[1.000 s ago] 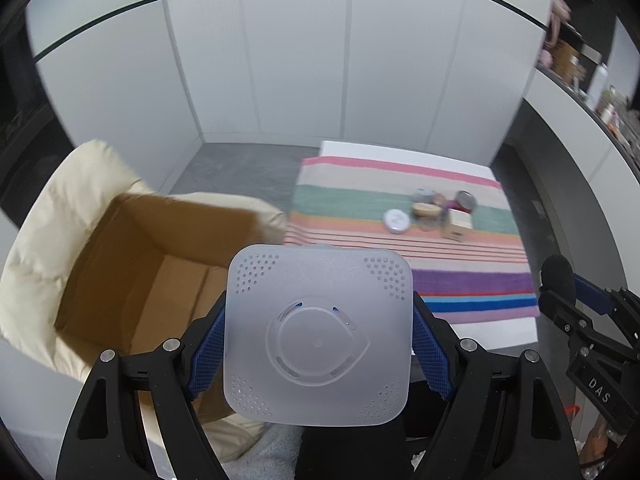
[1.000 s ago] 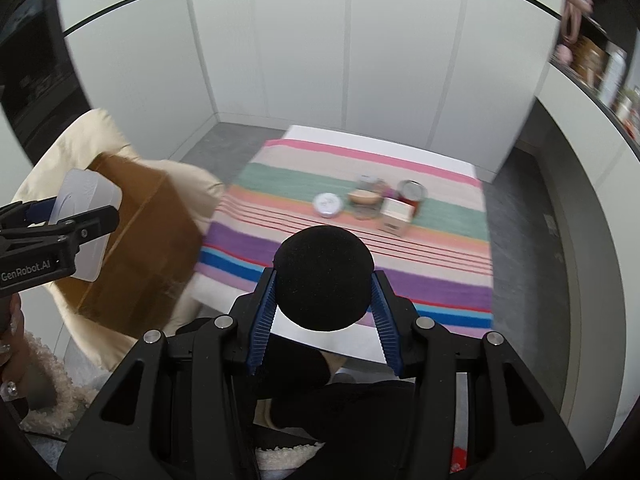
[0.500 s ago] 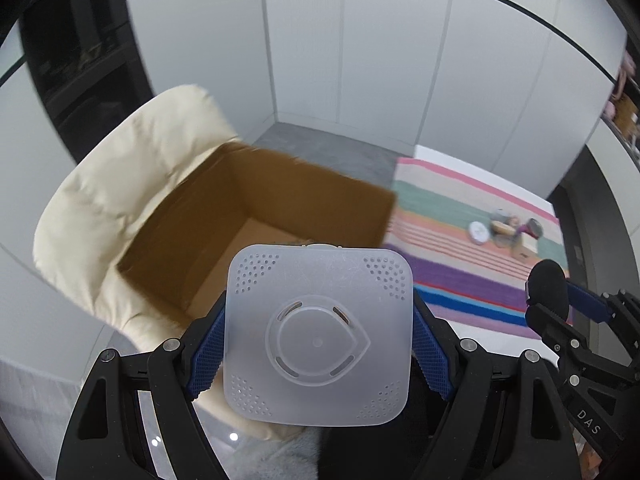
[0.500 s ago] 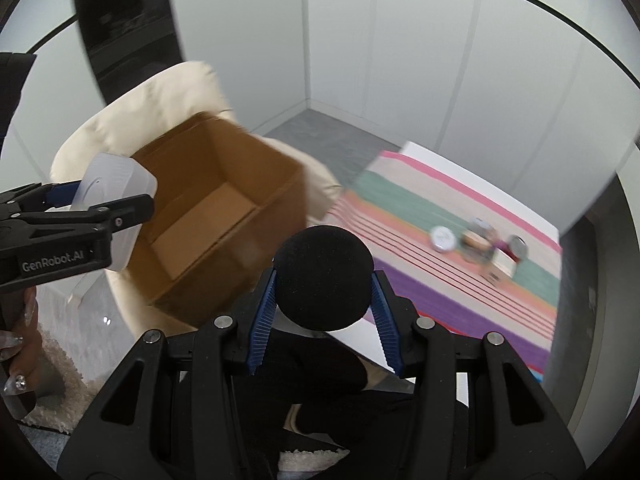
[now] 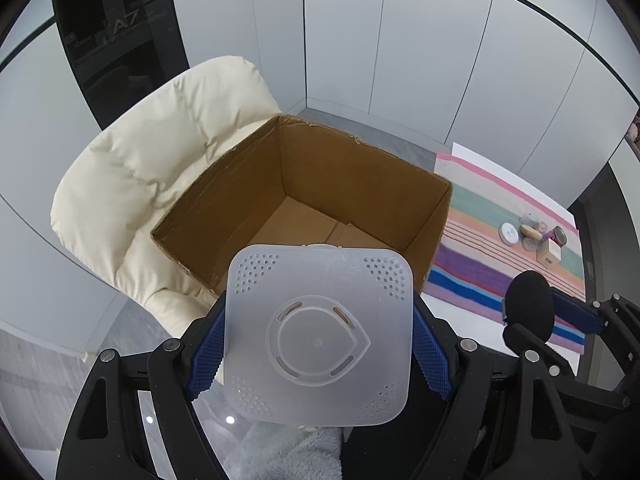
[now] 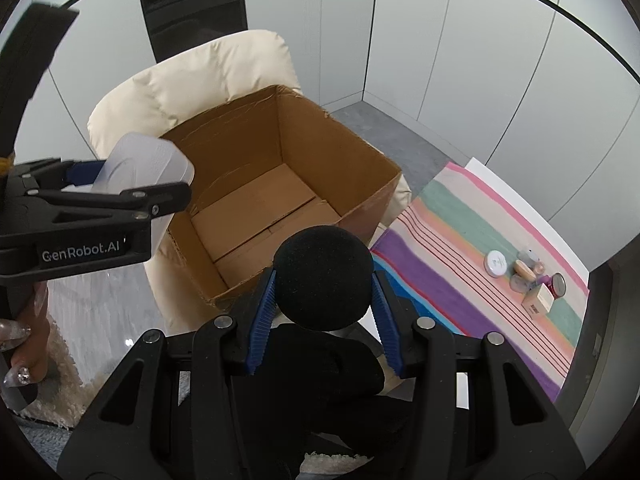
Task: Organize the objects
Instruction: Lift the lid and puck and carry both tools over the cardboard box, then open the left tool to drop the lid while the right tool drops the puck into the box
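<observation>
Left jaws [image 5: 318, 340] clamp plastic lid [image 5: 318, 336], right jaws [image 6: 322, 300] grip black ball [image 6: 324, 276]; both above box [image 5: 320, 200], ready to drop in.

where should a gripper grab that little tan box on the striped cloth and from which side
Grip the tan box across its two flat side faces, coming down from above. It is a small square carton with flat faces for the pads. A dark red tin and jars crowd its far side, so a level approach from there is blocked; the near side toward the purple stripes is open.
</observation>
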